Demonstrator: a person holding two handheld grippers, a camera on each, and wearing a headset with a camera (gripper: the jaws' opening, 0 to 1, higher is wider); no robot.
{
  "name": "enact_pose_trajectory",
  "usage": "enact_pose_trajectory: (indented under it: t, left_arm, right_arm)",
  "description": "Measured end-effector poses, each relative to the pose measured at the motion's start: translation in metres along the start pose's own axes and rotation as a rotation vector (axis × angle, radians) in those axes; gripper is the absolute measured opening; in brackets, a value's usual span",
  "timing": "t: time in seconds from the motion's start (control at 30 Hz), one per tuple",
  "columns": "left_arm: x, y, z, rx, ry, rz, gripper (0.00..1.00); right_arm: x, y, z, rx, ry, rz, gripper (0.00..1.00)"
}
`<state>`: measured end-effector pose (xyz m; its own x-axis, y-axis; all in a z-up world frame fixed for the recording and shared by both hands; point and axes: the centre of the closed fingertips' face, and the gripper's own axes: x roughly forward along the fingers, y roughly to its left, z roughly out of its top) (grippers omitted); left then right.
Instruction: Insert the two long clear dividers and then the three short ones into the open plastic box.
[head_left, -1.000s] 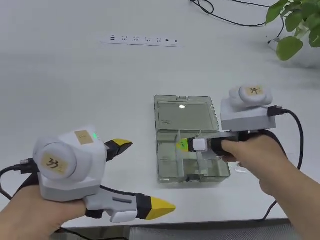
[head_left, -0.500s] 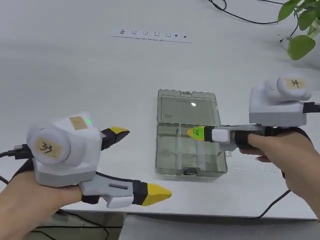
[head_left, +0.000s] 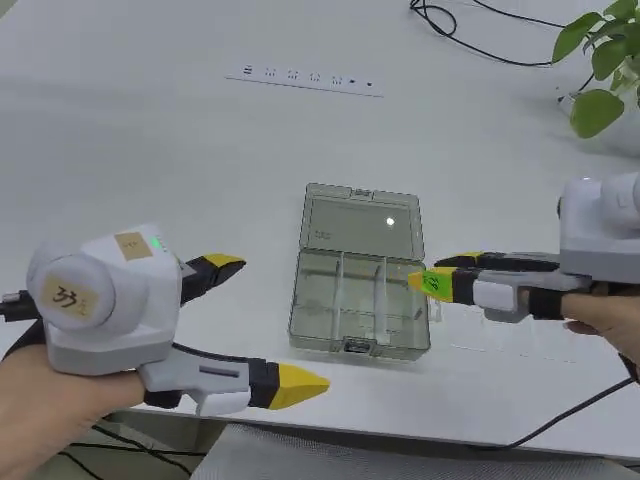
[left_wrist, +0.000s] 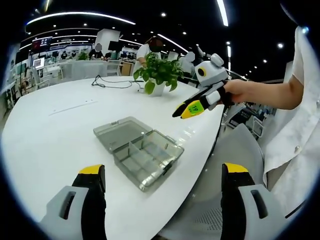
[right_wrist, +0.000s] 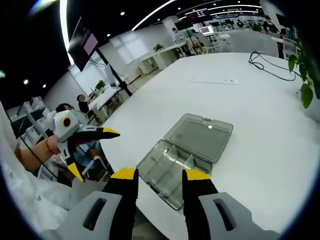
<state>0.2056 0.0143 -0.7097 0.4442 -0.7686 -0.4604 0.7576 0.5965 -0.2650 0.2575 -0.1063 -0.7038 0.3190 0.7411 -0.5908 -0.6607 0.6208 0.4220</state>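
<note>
White left gripper (head_left: 275, 322), yellow-tipped jaws, label (head_left: 68, 298) "33"

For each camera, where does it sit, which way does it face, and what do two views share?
Head view: on the headset, looking forward and down at the plastic box; left gripper and right gripper show.
Left gripper view: on the left gripper, facing the box and plant past its own fingers.
Right gripper view: on the right gripper, facing the box past its own fingers.
Shared: both gripper views catch the opposite gripper.
</note>
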Motion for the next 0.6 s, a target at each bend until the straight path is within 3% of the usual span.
enact_pose_trajectory:
  t: [0.37, 0.6]
  left_arm:
    - [-0.006, 0.002, 0.001, 0.017, -0.003, 0.005, 0.99]
    - [-0.007, 0.002, -0.002, 0.022, 0.004, -0.001, 0.99]
  right_arm:
    - [-0.016, -0.017, -0.015, -0.249, 0.097, 0.019, 0.50]
    - [-0.017, -0.027, -0.038, -0.415, 0.220, 0.064, 0.55]
